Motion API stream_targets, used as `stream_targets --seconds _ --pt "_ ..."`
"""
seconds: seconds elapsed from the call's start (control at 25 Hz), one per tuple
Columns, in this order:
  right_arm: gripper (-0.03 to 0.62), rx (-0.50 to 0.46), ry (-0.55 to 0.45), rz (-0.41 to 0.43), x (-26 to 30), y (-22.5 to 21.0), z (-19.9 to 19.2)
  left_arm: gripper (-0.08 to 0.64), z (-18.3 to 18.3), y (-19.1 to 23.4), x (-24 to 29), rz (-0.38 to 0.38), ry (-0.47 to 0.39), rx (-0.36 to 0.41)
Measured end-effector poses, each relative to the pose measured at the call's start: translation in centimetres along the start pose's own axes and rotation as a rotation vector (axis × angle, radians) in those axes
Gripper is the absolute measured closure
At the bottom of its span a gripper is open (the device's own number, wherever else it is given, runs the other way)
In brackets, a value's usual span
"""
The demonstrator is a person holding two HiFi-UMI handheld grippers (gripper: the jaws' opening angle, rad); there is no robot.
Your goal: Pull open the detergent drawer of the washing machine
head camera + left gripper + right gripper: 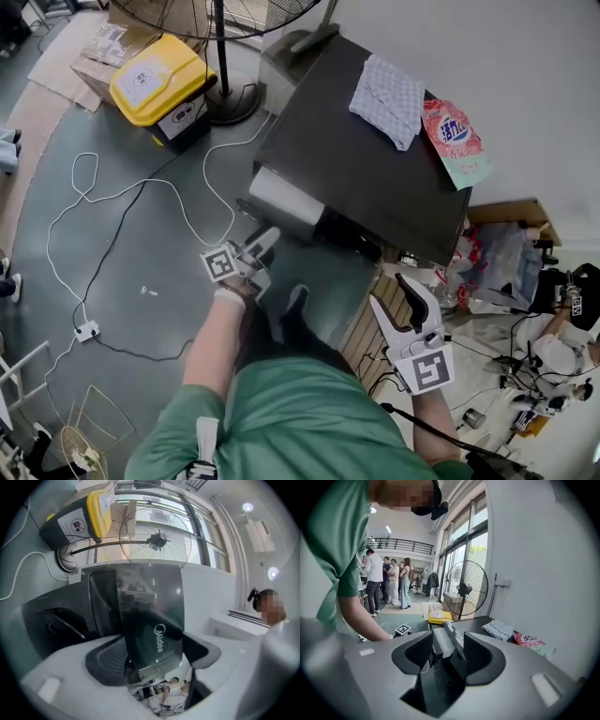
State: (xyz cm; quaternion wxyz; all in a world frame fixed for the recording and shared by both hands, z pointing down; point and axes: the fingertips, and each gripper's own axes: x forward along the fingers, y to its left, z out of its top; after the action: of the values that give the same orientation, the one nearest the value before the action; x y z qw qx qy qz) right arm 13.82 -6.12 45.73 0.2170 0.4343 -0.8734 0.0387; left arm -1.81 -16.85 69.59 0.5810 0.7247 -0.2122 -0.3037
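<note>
Left tool: the left tool (265,246) (154,654) is at the front of the washing machine (375,178). Its two jaws are closed on the dark shiny front of the drawer (152,634).
Right tool: the right tool (394,300) (447,651) is held off to the right, away from the machine. Its jaws are apart and nothing is between them.
Drawer: the drawer (284,199) sticks out from the top left corner of the machine's front. Its light grey inside part shows from above. The right gripper view shows it (440,641) far off through the gap of the jaws.
Top of the machine: a checked cloth (389,98) lies near the back. A red and green bag (457,141) lies just beside it, at the edge by the wall.
Floor: a yellow box (157,80) sits near the round foot of a big fan (230,98). A white cable (141,192) runs in loops over the grey floor (56,309).
Person: a green shirt (300,422) shows at the bottom of the head view.
</note>
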Motion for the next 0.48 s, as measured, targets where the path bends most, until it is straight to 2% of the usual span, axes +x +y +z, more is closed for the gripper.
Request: stream_targets --seconds 0.2,0.48 --pt "0.388 -0.030 -0.026 0.034 0.3 1.0 1.3 0.193 -1.0 -1.0 -3.0 0.001 0.017 0.002" --pt "0.388 -0.058 -0.036 0.092 0.5 2.2 1.6 0.192 -2.2 -2.1 -5.9 0.000 -0.023 0.013"
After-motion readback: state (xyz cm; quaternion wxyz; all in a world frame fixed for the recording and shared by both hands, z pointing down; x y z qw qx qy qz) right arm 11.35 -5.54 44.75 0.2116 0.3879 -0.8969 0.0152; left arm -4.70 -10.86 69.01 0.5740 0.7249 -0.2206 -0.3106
